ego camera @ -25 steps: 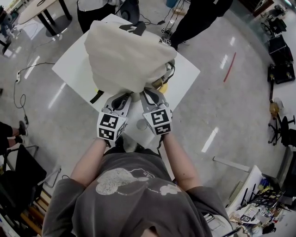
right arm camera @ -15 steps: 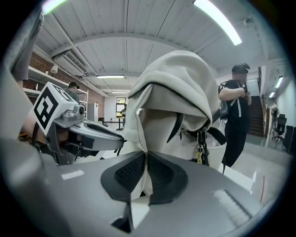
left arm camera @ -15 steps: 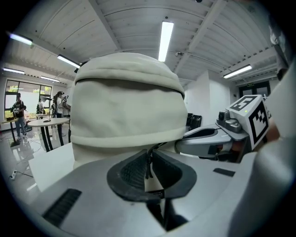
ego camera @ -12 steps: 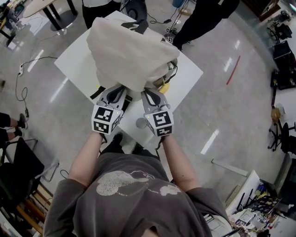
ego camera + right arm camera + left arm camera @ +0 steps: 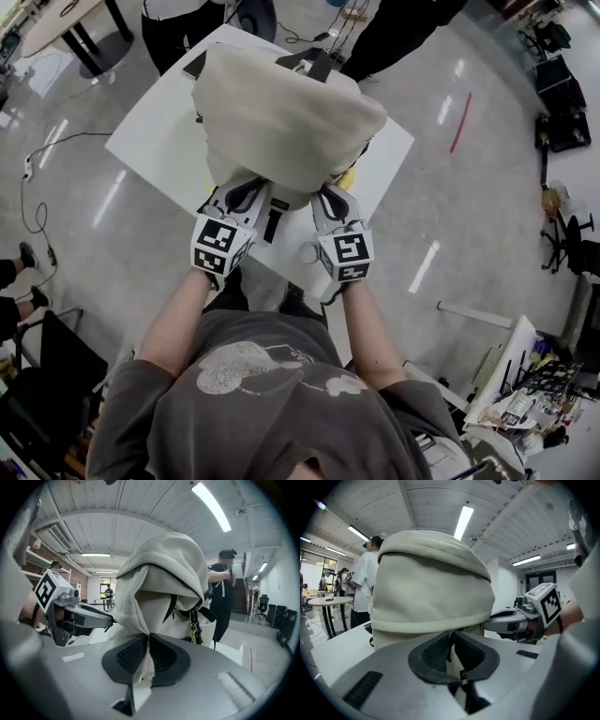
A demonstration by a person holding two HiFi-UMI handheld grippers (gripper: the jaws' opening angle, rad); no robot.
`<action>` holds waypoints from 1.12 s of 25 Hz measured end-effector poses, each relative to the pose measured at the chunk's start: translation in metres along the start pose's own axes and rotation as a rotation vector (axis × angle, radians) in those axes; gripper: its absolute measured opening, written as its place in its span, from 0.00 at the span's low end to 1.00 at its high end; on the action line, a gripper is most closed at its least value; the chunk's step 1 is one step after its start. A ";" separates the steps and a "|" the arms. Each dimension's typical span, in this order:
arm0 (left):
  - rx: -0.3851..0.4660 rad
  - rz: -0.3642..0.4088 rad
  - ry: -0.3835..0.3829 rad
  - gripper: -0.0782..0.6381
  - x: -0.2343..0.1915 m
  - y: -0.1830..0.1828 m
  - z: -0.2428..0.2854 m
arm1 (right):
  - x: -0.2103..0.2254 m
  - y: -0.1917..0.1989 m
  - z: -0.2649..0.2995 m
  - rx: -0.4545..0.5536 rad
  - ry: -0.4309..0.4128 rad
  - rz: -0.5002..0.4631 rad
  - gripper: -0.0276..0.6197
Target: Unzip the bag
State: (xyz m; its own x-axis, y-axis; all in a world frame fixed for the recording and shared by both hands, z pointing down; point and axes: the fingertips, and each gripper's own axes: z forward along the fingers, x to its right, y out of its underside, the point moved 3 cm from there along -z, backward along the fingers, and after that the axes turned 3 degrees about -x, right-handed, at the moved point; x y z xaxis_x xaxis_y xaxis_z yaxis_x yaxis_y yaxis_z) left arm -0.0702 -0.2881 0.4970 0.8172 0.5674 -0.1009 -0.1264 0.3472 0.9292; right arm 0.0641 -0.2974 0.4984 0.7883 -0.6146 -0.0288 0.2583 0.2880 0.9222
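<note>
Since a second ago the two grippers have drawn apart along the near edge of the bag [image 5: 281,112]. They were almost side by side then; now a strip of white desk [image 5: 159,131] and a short black strap [image 5: 274,223] show in the gap between them.

The bag is a bulky cream fabric one with black trim. It stands upright on the desk and fills most of the top. Both grippers meet it low on the side nearest the person.

The left gripper [image 5: 246,192] is at the bag's near left corner. Seen along its own jaws, they are nearly together, pinching a thin fold of cream fabric low on the bag. A dark strip runs along the fold and a small black tag sits at the pads. The bulk of the bag rises directly above and beyond the jaw tips.

The right gripper [image 5: 330,197] is at the bag's near right corner. Its jaws are likewise almost closed, with a pleat of cream fabric gripped between the ribbed pads and hanging out below them. Beyond its tips the bag's front folds over in a hood-like flap edged with a dark line, and black straps hang at the bag's right side.

Two people [image 5: 178,19] stand beyond the bag, at the desk's far side.
</note>
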 end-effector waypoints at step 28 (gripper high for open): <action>0.021 -0.049 0.024 0.18 -0.168 0.018 -0.030 | 0.004 0.003 0.015 0.023 0.324 0.142 0.09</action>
State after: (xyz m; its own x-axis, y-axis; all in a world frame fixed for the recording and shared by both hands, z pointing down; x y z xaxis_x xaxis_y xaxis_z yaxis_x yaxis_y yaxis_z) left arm -0.2268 -0.3552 0.5196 0.8087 0.5676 -0.1546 -0.0744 0.3593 0.9302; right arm 0.0601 -0.3101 0.5070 0.9526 -0.3038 -0.0172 0.1235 0.3346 0.9342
